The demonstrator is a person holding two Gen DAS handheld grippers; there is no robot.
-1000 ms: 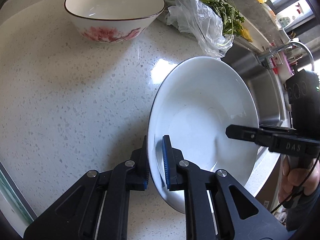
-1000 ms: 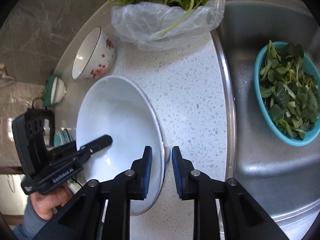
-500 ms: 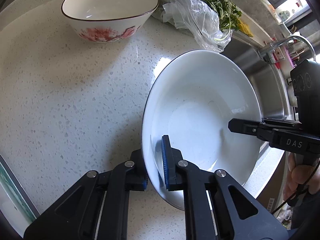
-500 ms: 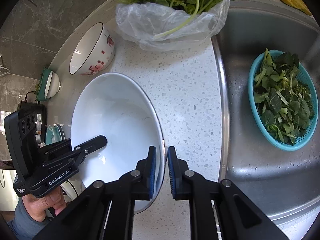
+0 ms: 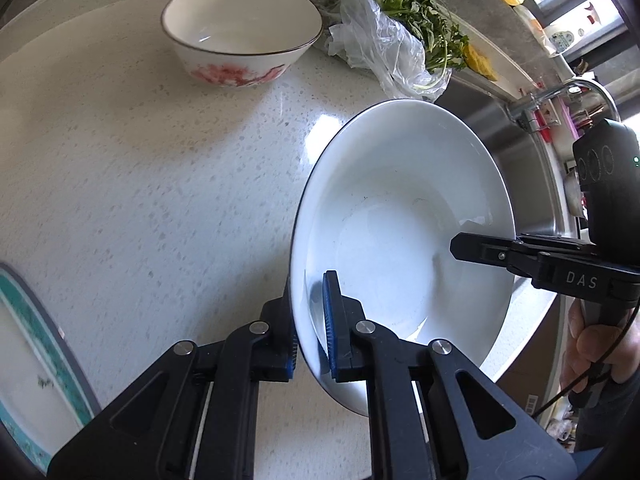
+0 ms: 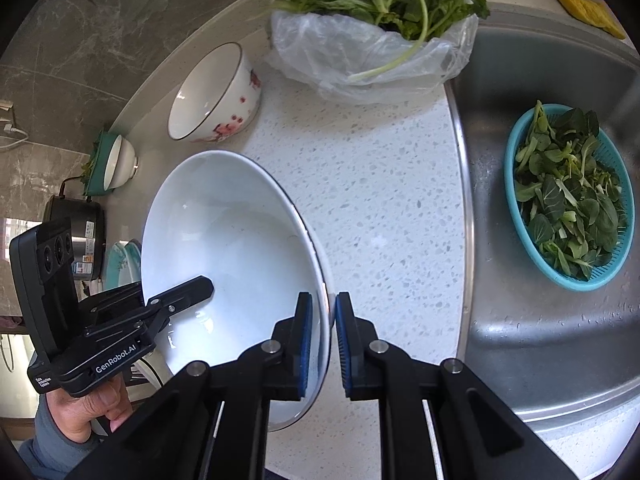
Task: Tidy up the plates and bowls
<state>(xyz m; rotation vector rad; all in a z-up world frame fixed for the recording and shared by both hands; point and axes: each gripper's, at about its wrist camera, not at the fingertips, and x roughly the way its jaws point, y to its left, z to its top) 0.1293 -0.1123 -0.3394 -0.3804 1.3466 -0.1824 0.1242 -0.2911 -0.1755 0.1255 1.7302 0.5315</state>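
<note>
The white plate (image 5: 404, 216) is held clear of the table (image 5: 140, 184), tilted, its hollow face turned up and toward both cameras. Each tool grips the rim from an opposite side — the left tool (image 5: 310, 322) at the near-left edge, the right tool (image 6: 320, 340) at the rim toward the sink (image 6: 540, 320).

Left tool: nearly pressed together, one pad inside the plate, the other behind it, pinching the rim. Right tool: likewise straddling the rim; a thin gap shows beside the outer pad, so full contact on that side cannot be confirmed — judged to be gripping.

The flowered bowl (image 5: 242, 34) stands upright on the table, well apart from the plate, ahead and to the left of the left tool. A stack of green-rimmed plates (image 6: 124, 264) lies beyond the left tool, partly hidden. In my judgement the coming move is a two-handed carry toward that side; the left tool is nearer.
</note>
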